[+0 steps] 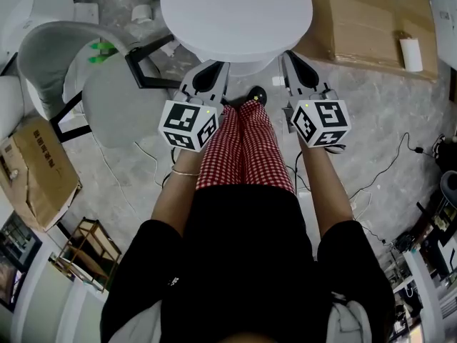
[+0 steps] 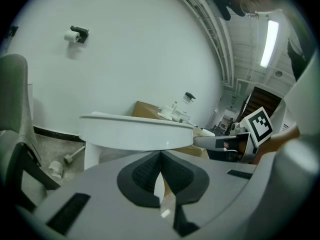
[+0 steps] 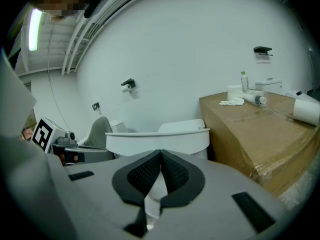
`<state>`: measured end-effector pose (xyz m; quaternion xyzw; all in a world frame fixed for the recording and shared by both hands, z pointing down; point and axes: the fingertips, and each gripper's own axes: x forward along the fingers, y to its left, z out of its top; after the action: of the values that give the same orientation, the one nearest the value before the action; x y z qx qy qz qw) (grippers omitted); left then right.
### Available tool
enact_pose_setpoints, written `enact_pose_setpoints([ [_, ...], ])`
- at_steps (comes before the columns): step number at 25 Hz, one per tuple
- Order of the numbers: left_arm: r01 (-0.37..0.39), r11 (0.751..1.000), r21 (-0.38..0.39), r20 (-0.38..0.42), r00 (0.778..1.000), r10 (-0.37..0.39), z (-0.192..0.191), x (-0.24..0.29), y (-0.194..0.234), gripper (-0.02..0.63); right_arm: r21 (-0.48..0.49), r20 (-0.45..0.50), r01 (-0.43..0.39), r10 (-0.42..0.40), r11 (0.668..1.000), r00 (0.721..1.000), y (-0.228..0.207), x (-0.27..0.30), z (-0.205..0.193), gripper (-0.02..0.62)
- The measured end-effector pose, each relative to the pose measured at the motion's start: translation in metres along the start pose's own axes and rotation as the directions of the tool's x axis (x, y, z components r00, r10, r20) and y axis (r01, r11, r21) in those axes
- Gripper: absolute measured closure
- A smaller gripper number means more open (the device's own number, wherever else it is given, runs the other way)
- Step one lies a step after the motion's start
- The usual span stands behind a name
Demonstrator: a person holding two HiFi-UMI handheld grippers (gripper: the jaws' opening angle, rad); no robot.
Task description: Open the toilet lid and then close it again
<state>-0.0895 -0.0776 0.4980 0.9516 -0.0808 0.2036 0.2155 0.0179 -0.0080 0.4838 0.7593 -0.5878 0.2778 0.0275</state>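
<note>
— Noting white oval toilet lid, down flat, front rim just ahead of left gripper and right gripper.
— Fingers on both pressed together, empty. Cardboard box hems right side, chair left.

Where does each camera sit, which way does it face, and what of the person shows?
Head view: on the person's head, steeply down at the closed white oval toilet lid; forearms, red-checked trousers, left tool, right tool show.
Left gripper view: on the left tool, along its shut jaws toward the lid's edge; right tool at right.
Right gripper view: on the right tool, along shut jaws toward the lid; left tool at left.
Shared: all three show the lid.
</note>
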Motion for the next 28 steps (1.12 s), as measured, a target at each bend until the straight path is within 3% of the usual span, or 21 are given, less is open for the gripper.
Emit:
enact_pose_setpoints([
  [28,0.021,0.999,-0.045,-0.003,1.000,-0.021,-0.033,0.001,0.003,0.601,0.028,-0.046,0.018,-0.017,0.999,0.999,-0.002,0.001,-0.028,0.574],
])
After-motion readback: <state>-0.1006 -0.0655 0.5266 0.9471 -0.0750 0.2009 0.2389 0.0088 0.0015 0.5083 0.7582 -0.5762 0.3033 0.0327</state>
